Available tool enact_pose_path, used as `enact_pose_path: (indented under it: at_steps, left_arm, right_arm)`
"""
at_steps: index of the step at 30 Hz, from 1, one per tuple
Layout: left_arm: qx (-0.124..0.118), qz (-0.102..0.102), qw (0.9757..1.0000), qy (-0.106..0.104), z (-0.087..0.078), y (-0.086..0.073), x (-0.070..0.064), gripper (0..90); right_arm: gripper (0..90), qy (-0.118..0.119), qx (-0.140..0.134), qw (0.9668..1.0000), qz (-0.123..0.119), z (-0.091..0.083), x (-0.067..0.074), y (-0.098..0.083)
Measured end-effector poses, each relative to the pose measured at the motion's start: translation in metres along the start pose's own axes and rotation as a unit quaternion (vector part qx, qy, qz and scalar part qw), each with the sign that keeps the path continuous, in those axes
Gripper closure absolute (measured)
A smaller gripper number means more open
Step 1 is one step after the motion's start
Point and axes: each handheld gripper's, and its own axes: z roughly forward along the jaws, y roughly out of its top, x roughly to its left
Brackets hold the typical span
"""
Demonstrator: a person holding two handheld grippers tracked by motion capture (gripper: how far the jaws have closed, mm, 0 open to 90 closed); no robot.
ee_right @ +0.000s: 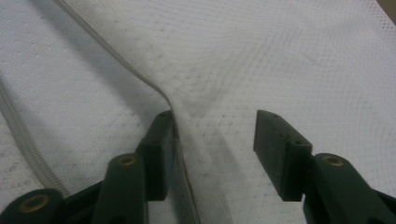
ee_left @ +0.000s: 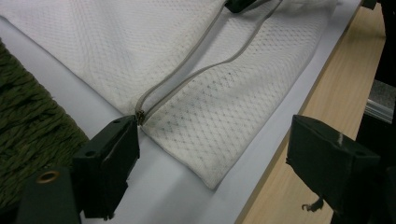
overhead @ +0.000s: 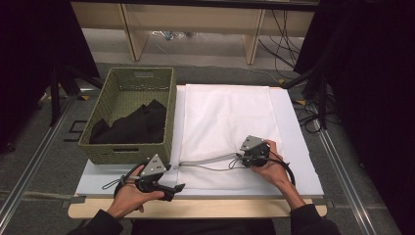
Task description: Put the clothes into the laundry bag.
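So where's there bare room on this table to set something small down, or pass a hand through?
Bare white board runs right of the mesh bag, and a narrow strip lies between the bag and the green basket. The front edge is crowded: the left hand-held gripper sits at the zipper end, and the right hand-held gripper is on the bag.

A grey floor [overhead: 44, 161] is seen around the table [overhead: 195, 209], whose pale wooden edge is lit from above. Light wooden shelving [overhead: 195, 29] is set behind it, dark cables [overhead: 284, 34] are strewn beside it, and black curtains [overhead: 372, 73] are hung on both sides.
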Motion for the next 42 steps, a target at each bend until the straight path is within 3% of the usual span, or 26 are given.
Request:
enact_pose_path:
  at_steps: [4,5,10,13,15,17,19,24,26,28,29,32,33,34,36,38,42]
  left_arm:
    - [0.001,0.001,1.0000,0.001,0.000,0.000,0.000,16.8]
    - [0.004,0.005,1.0000,0.003,-0.001,0.000,0.001,16.8]
    - [0.003,0.002,1.0000,0.003,-0.001,0.000,0.001,17.1]
    - [-0.001,-0.002,1.0000,0.002,0.000,-0.001,0.000,17.2]
    - [0.007,0.016,0.9998,0.010,-0.001,0.000,0.003,17.2]
    - [0.001,-0.001,0.9999,0.011,0.000,-0.001,0.001,17.2]
    - [0.002,-0.001,1.0000,0.008,-0.001,-0.001,0.002,17.3]
    - [0.003,-0.002,0.9999,0.010,-0.001,-0.001,0.002,17.4]
    - [0.007,0.010,0.9997,0.019,-0.002,0.000,0.004,17.5]
    - [-0.001,0.000,0.9998,0.020,-0.003,0.001,0.003,17.7]
    - [-0.001,0.000,0.9998,0.020,-0.003,0.001,0.003,17.8]
    - [0.013,0.014,0.9996,0.022,-0.005,0.002,0.006,18.0]
    - [0.003,-0.014,0.9997,0.018,-0.004,0.002,0.004,18.7]
    - [0.005,-0.022,0.9996,0.015,-0.005,0.002,0.004,19.2]
    - [0.000,-0.018,0.9997,0.017,-0.006,0.002,0.004,19.2]
    - [-0.008,-0.031,0.9993,0.019,-0.008,0.005,0.005,19.2]
    - [-0.012,-0.037,0.9987,0.033,-0.012,0.007,0.006,19.2]
  right_arm:
    - [57.3,0.005,0.002,1.0000,-0.008,0.003,-0.004,0.002]
    - [59.9,0.013,0.004,0.9999,0.009,0.003,-0.003,0.003]
    - [67.3,0.020,0.002,0.9998,0.002,0.008,-0.008,0.008]
    - [71.6,0.033,0.005,0.9992,0.024,0.011,-0.009,0.008]
    - [78.1,0.046,-0.014,0.9983,0.032,0.013,-0.010,0.008]
    - [83.0,0.054,-0.015,0.9983,0.020,0.014,-0.012,0.009]
    - [86.8,0.060,-0.014,0.9977,0.026,0.013,-0.012,0.010]
    - [89.3,0.058,-0.018,0.9978,0.024,0.011,-0.012,0.011]
    - [89.4,0.056,-0.025,0.9981,0.014,0.011,-0.014,0.012]
    - [89.5,0.055,-0.024,0.9980,0.019,0.007,-0.014,0.015]
    - [89.5,0.051,-0.033,0.9981,0.004,0.007,-0.016,0.017]
    - [89.5,0.050,-0.031,0.9982,0.011,0.003,-0.015,0.021]
    - [89.5,0.047,-0.038,0.9982,-0.001,0.002,-0.017,0.023]
    - [89.5,0.047,-0.043,0.9980,0.001,0.001,-0.018,0.024]
    - [89.5,0.045,-0.042,0.9981,0.000,0.001,-0.019,0.024]
    - [89.5,0.043,-0.043,0.9981,-0.003,-0.001,-0.023,0.027]
    - [89.5,0.042,-0.049,0.9979,-0.009,-0.002,-0.027,0.033]
